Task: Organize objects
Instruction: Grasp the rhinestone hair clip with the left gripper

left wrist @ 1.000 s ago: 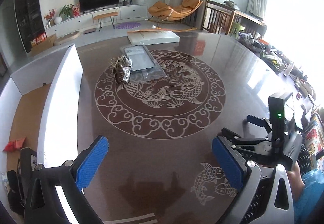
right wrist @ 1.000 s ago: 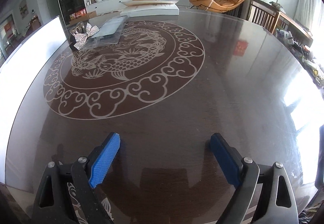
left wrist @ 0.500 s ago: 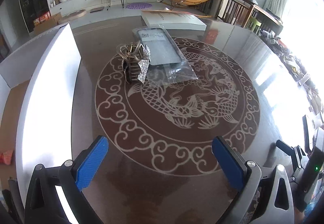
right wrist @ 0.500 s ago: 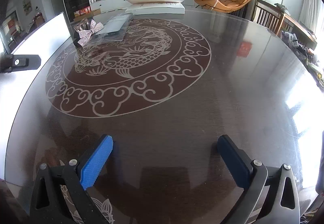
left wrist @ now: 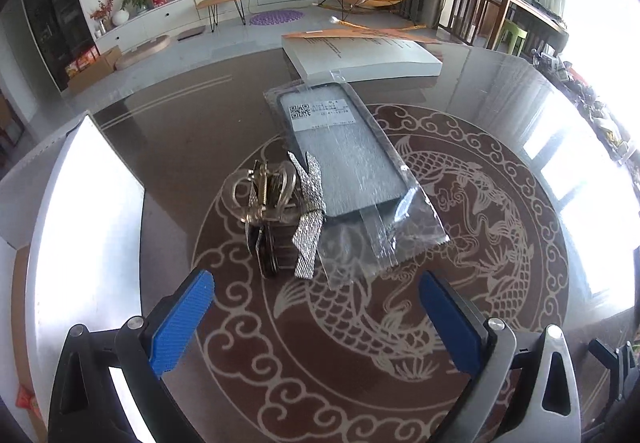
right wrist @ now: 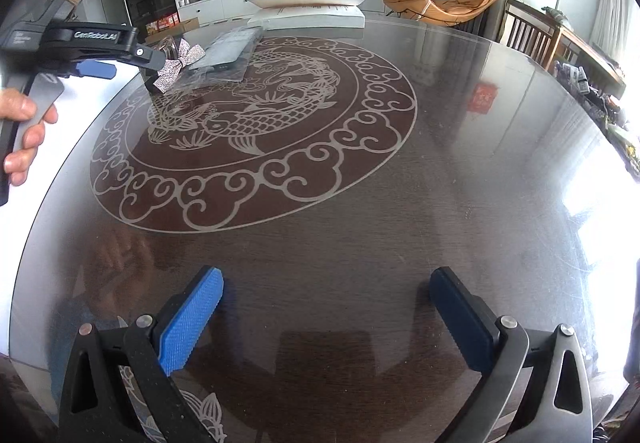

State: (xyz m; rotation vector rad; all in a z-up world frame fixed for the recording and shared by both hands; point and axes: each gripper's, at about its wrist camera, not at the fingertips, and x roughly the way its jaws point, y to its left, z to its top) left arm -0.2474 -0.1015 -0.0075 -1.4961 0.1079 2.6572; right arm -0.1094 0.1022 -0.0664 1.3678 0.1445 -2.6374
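1. The left gripper [left wrist: 316,319] has its jaws spread wide with nothing between them, pitched down at the table [left wrist: 500,115]. I judge it is set up this way to take something broad or loosely shaped.
2. The clip [left wrist: 276,211], a gold claw with a glitter bow, lies at about 11 o'clock just beyond the blue pads [left wrist: 180,323], near but not touched.
3. The bag [left wrist: 352,179], a clear sleeve with a dark flat panel inside, lies touching the clip's right side, running toward 12 o'clock.
4. A white box [left wrist: 360,59] sits at the far rim, 12 o'clock, well apart; likely where things go, though I cannot tell.
5. The right gripper [right wrist: 326,319] is wide and empty over bare tabletop, its jaws just opened fully. It seems parked clear of the work.
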